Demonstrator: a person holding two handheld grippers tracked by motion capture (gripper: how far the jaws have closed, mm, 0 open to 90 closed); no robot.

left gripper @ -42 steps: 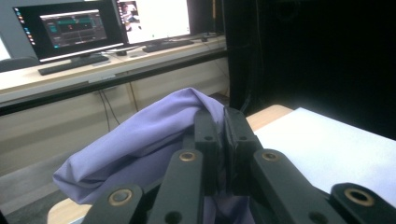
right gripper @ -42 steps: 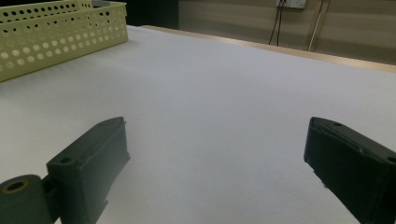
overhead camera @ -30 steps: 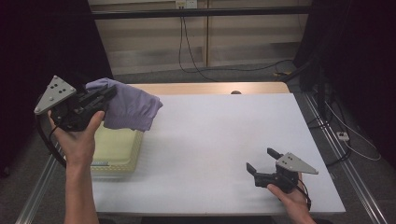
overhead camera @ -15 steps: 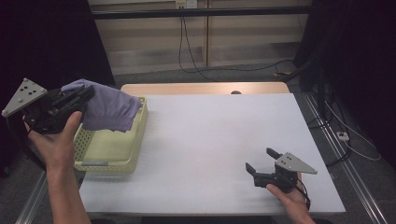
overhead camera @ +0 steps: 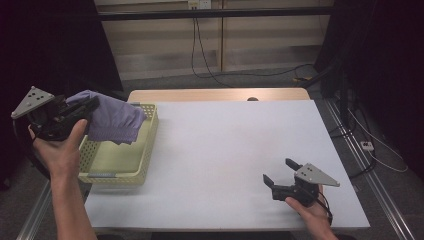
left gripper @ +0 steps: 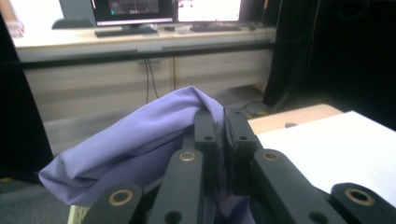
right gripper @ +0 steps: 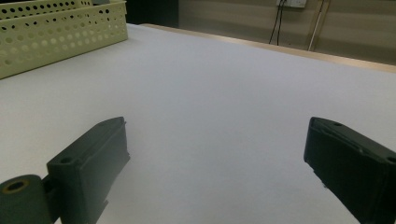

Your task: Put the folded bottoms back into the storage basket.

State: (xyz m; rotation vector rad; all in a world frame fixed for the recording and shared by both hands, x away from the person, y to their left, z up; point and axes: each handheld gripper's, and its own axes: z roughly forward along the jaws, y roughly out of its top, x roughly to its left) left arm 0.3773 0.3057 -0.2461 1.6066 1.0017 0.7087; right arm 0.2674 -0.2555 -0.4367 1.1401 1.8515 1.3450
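Left gripper point(overhead camera: 87, 107) clamps purple cloth point(overhead camera: 112, 120), now lower over basket point(overhead camera: 117, 175); right gripper point(overhead camera: 280, 172) unmoved, jaws apart.

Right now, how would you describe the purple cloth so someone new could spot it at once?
Start at the white table and go to its left edge, where a pale yellow perforated basket sits. The purple cloth hangs above that basket, pinched in the left claw. It is the one soft, coloured thing there.

We see the basket point(overhead camera: 122, 170) on the table's point(overhead camera: 225, 150) left edge, the cloth point(overhead camera: 112, 120) above the basket's far end, and the right gripper point(overhead camera: 280, 179) well right of the basket.
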